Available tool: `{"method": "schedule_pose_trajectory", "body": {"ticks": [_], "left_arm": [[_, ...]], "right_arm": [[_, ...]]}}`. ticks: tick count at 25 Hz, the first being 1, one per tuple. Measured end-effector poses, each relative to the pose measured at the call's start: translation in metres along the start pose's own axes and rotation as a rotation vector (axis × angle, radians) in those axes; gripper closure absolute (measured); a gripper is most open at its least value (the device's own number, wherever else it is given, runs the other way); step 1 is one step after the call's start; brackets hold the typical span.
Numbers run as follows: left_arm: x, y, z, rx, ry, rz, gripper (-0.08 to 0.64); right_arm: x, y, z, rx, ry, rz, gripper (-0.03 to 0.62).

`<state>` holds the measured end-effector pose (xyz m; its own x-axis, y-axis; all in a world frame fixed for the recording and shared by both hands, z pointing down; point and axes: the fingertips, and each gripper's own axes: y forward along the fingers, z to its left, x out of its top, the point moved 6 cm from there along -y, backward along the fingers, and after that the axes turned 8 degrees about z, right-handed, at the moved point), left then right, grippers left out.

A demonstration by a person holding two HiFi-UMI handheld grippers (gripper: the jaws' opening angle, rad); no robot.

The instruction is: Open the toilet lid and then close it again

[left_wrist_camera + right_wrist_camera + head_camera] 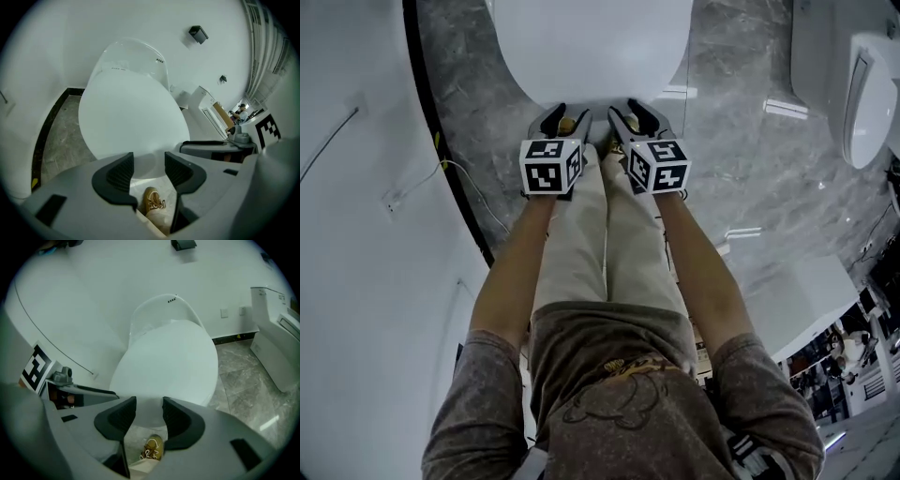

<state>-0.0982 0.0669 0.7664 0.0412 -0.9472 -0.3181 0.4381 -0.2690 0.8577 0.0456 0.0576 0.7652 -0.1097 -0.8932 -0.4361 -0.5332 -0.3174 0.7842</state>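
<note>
Now the grey left gripper (pixel 565 120) and grey right gripper (pixel 630 114) are hanging at the near rim of the closed glossy white toilet lid (pixel 591 47), jaws apart, empty; best hooking under evenly, lifting together.

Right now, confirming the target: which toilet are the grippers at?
The closed-lid toilet straight ahead, at the left gripper and right gripper; the other toilet stands far right.

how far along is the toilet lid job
Done: nothing that shows; the white oval toilet lid lies down. In hand: left gripper and right gripper sit at its front edge, jaws apart, not gripping. Left, as far as this shows: lifting it, then lowering it again.
</note>
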Motion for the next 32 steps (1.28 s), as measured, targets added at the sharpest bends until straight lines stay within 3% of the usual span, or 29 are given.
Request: {"method": "schedule_pose_trajectory", "body": {"ticks": [3, 7, 14, 19, 23, 28, 32], "left_arm": [[0.0, 0.001, -0.001, 0.01, 0.0, -0.017, 0.347], [0.006, -0.011, -0.008, -0.004, -0.019, 0.023, 0.347], [0.08, -0.104, -0.045, -0.034, -0.004, -0.071, 0.347], [0.149, -0.202, -0.094, -0.072, 0.081, -0.168, 0.347], [0.183, -0.28, -0.132, -0.088, 0.174, -0.254, 0.347], [0.201, -0.353, -0.163, -0.123, 0.266, -0.359, 0.347], [0.203, -0.394, -0.172, -0.146, 0.294, -0.419, 0.347]], "right_arm": [[0.0, 0.0, -0.003, 0.007, 0.016, -0.002, 0.396], [0.016, -0.018, 0.003, 0.013, 0.023, 0.031, 0.397], [0.1, -0.117, 0.042, 0.008, -0.003, -0.072, 0.397], [0.167, -0.202, 0.08, 0.029, -0.058, -0.178, 0.397], [0.205, -0.268, 0.11, 0.064, -0.111, -0.24, 0.397], [0.226, -0.339, 0.13, 0.092, -0.19, -0.351, 0.397], [0.229, -0.384, 0.137, 0.107, -0.199, -0.449, 0.397]]}}
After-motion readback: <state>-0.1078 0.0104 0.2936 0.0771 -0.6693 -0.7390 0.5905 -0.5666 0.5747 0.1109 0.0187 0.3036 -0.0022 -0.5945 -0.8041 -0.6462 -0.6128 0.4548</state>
